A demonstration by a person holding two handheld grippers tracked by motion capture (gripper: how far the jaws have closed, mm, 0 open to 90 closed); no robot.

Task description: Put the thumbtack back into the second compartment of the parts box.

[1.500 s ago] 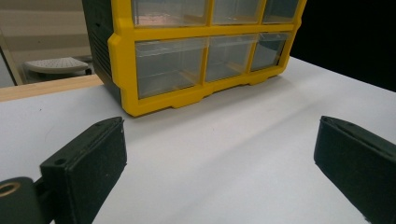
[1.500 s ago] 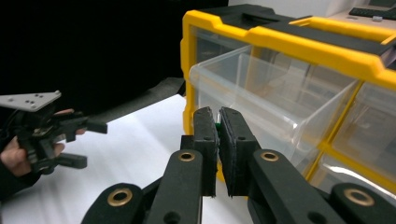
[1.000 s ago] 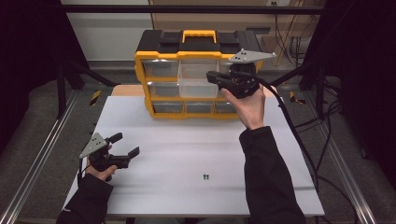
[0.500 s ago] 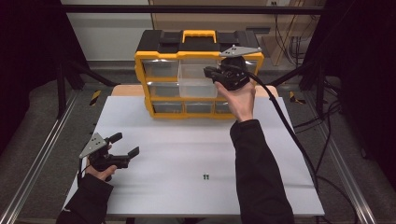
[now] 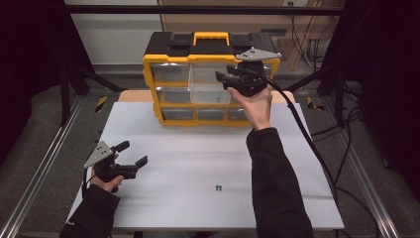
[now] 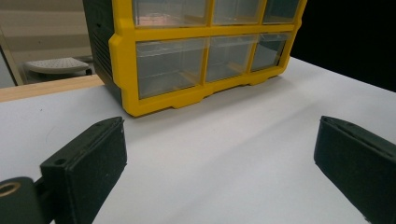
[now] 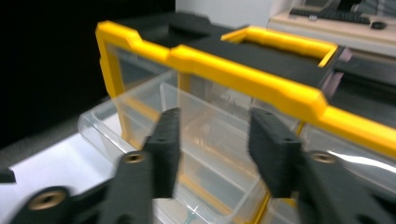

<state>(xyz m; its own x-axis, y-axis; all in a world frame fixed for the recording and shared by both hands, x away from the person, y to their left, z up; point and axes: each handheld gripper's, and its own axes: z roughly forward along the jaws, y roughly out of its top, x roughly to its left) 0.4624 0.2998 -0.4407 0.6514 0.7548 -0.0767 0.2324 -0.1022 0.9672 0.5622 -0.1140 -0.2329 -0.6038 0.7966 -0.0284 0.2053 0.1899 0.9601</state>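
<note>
Drawer cabinet [image 5: 210, 79] at the table's [image 5: 198, 163] far edge, one clear drawer [image 5: 208, 87] pulled out.
Right gripper [image 5: 224, 79] is partly open, empty, above that drawer; left gripper [image 5: 132, 153] is wide open, empty, cabinet well ahead.

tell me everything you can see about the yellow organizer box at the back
The organizer is a yellow plastic frame with a black top and a yellow carry handle, holding rows of clear drawers. It stands upright at the far edge of the white table. One upper middle drawer is pulled out; the right claw hovers by it, open.
</note>
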